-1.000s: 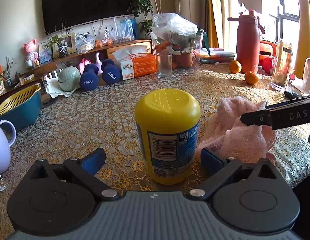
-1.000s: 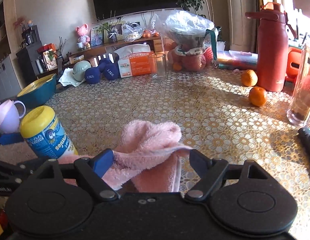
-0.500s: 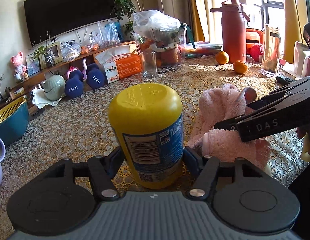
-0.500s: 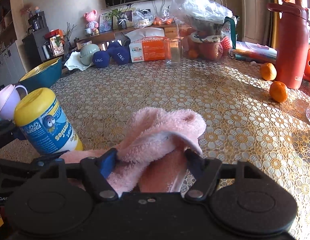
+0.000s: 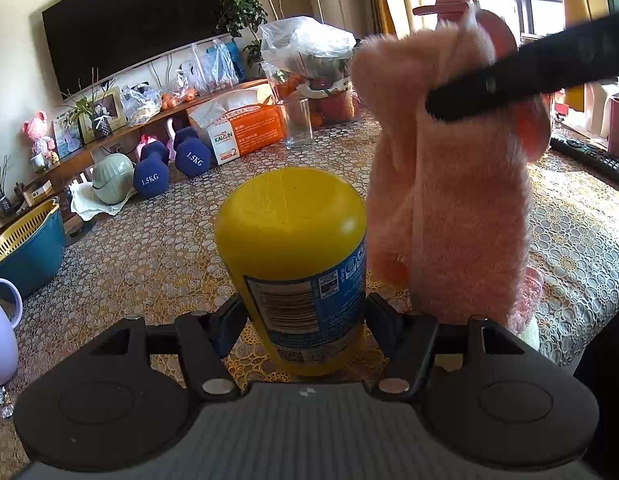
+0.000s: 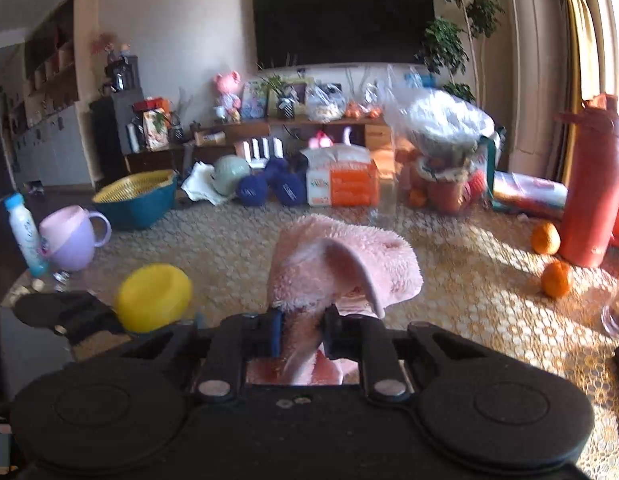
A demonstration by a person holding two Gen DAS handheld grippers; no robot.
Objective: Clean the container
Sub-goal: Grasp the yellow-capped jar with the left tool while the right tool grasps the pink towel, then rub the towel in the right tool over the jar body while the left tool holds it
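A yellow container (image 5: 297,256) with a blue label stands upright on the patterned tablecloth. My left gripper (image 5: 305,320) is shut on its lower body, one finger on each side. In the right wrist view the container's yellow top (image 6: 153,296) shows at lower left, held by the left gripper (image 6: 69,316). My right gripper (image 6: 299,332) is shut on a fluffy pink cloth (image 6: 341,268). In the left wrist view that pink cloth (image 5: 449,208) hangs in the air just right of the container, pinched by the right gripper's dark fingers (image 5: 525,80).
A lilac cup (image 6: 71,238), a small white bottle (image 6: 25,236) and a teal basket (image 6: 137,196) sit at the left. Dumbbells (image 5: 169,166), a tissue box (image 5: 245,130) and a glass (image 5: 297,124) lie behind. Two oranges (image 6: 555,278) and a red flask (image 6: 589,184) stand at the right.
The left gripper closed on the container. The right gripper closed on the pink cloth and lifted it off the table, up beside the container.
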